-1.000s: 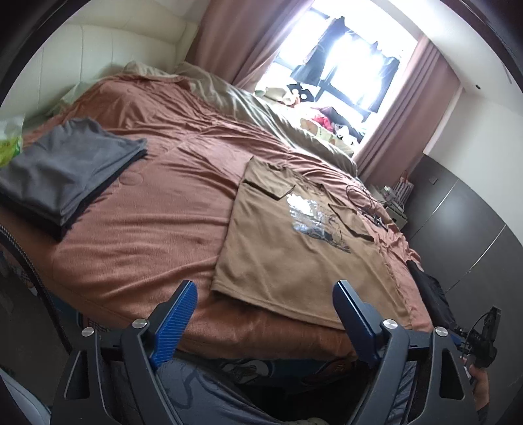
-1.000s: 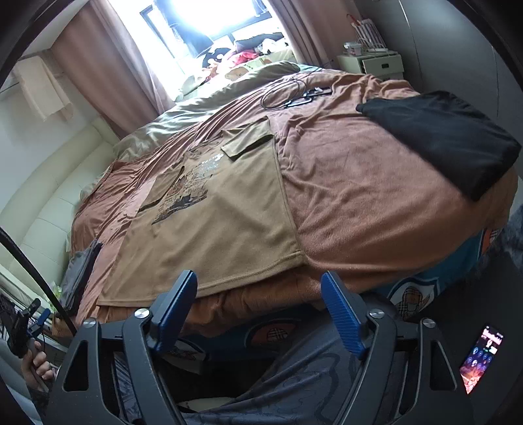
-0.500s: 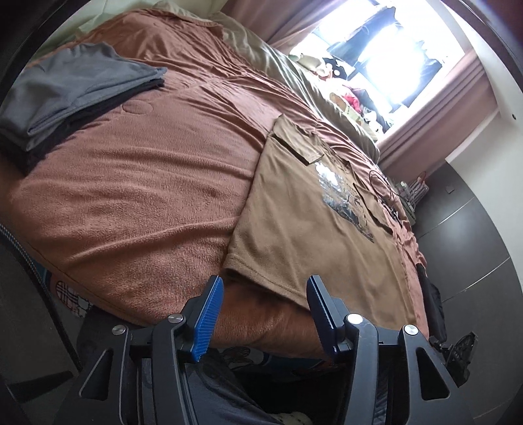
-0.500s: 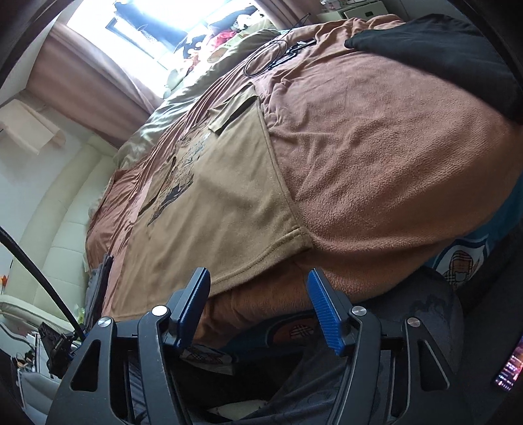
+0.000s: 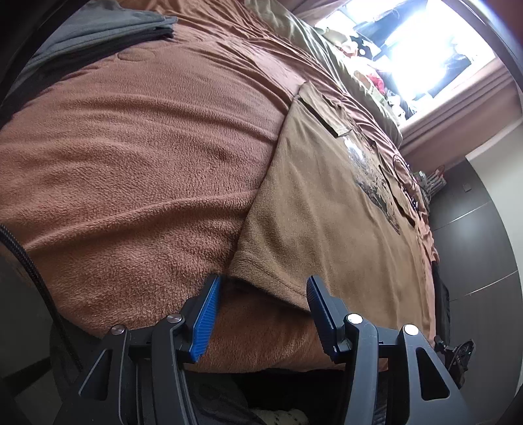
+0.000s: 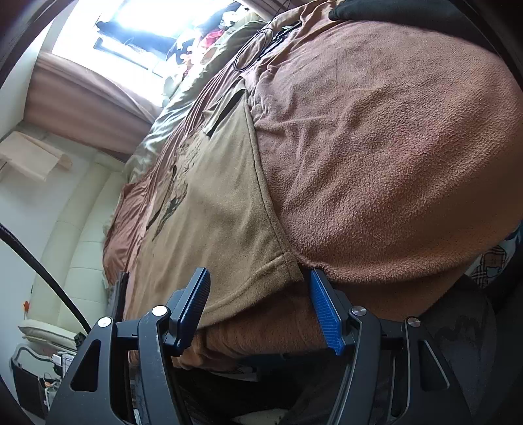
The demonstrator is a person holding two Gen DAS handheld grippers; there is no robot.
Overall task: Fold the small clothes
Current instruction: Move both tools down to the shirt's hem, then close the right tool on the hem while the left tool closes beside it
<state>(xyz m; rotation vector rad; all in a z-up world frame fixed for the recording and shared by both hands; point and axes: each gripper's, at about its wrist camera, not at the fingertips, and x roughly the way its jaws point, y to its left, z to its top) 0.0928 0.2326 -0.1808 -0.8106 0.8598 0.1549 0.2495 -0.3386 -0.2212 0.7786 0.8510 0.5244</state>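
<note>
One tan short-sleeved T-shirt point(image 5: 327, 209) with a dark printed graphic, spread flat on one rust-brown fleece blanket point(image 5: 130, 157) covering the bed, hem toward the near edge. At far left in the left wrist view, one stack of folded grey clothes point(image 5: 98, 29), well apart from the shirt. Along the far side of the bed, one olive-green quilt point(image 5: 313, 42); beyond it, one bright window point(image 5: 434, 55) framed by dusty-pink curtains point(image 5: 464, 108).

Two grippers, each with two blue ribbed pads. Left gripper point(image 5: 261, 287) poised at the shirt's near left hem corner, jaws spread partway after just narrowing, corner lying between the tips, pads not pressing the cloth. Right gripper point(image 6: 258, 284) poised at the shirt's point(image 6: 209, 209) near right hem corner, likewise narrowed but apart, hem between the tips, not pinched. At top right in the right wrist view, one black garment point(image 6: 392, 9) and one coiled black cable point(image 6: 258, 49) on the blanket point(image 6: 392, 157).
</note>
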